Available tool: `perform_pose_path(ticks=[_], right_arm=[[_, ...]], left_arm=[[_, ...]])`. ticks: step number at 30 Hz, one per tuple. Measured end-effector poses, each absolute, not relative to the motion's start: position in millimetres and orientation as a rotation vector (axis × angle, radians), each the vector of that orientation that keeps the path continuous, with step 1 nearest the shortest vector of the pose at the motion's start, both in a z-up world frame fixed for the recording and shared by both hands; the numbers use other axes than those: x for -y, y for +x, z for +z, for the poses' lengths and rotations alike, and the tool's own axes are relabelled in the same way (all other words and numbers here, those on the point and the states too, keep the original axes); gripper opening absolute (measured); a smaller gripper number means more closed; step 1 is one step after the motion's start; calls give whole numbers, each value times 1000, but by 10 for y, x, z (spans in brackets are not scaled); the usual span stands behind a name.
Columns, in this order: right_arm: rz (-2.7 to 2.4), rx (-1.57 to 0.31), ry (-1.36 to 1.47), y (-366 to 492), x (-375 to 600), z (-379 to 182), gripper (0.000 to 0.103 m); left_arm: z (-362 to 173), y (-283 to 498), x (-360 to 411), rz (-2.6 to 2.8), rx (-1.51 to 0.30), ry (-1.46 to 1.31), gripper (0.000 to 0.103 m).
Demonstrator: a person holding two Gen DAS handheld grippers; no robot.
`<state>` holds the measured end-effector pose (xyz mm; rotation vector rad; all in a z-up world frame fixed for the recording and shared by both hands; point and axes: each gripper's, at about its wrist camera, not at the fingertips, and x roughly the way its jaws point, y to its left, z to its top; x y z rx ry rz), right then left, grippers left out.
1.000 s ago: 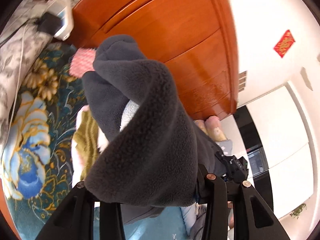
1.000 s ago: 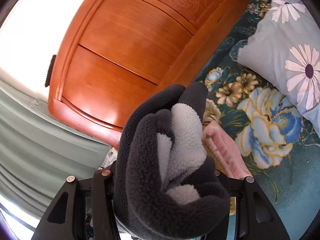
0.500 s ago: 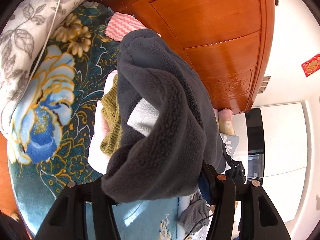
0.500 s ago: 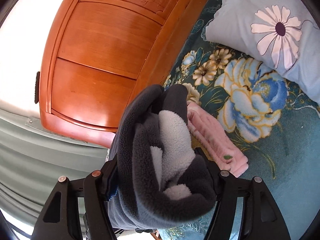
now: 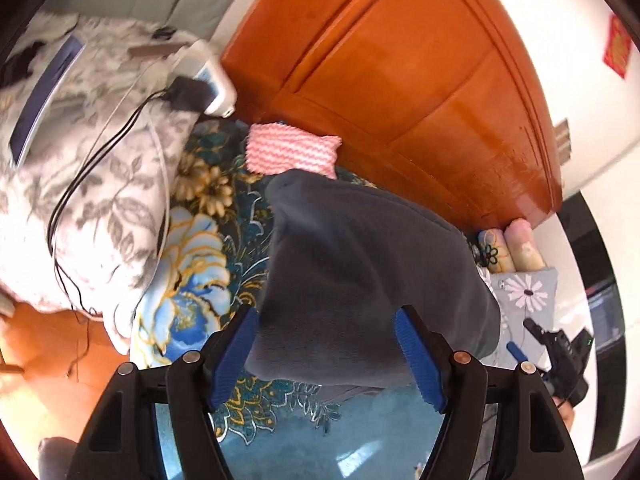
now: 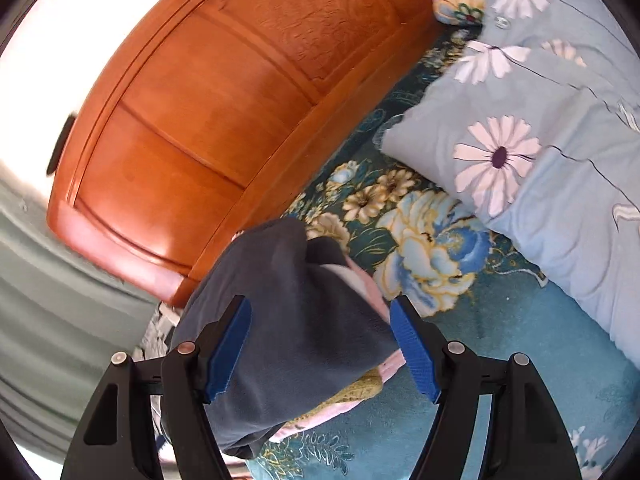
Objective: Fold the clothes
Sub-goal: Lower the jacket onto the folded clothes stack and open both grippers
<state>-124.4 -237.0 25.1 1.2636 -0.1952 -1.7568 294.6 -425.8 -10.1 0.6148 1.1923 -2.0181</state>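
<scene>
The left wrist view alone shows a grey leaf-patterned pillow at nine o'clock, with a white charger and black cables lying on it. A pink-and-white knitted cloth lies at twelve o'clock from the fleece, against the wooden headboard. At three o'clock a red paper ornament hangs on the white wall, and the other gripper's black body shows at four o'clock.

The right wrist view alone shows a pale blue daisy-print pillow from one to three o'clock, and under the fleece a stack of pink cloth and olive knit peeking out at six o'clock.

Both views show the dark grey fleece lying folded on the teal flowered bedspread, near the headboard's foot.

The left gripper points forward and down at the bed; its jaws are spread wide, the blue pads flanking the fleece's near edge without pinching it. The right gripper is angled the same way, jaws likewise spread apart, the fleece lying between the blue pads but not squeezed. Whether either pad touches the cloth cannot be told.
</scene>
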Motion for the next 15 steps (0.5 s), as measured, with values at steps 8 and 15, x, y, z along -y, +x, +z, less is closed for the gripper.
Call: perform_pose_path(ticks=[8, 15], right_arm=[[-1677, -330, 987, 2, 3211, 235, 73], [-1690, -429, 979, 201, 3479, -50, 78]], left_arm=[[-150, 2379, 4055, -2117, -959, 785, 77], [-436, 2217, 4236, -2056, -1028, 865, 78]])
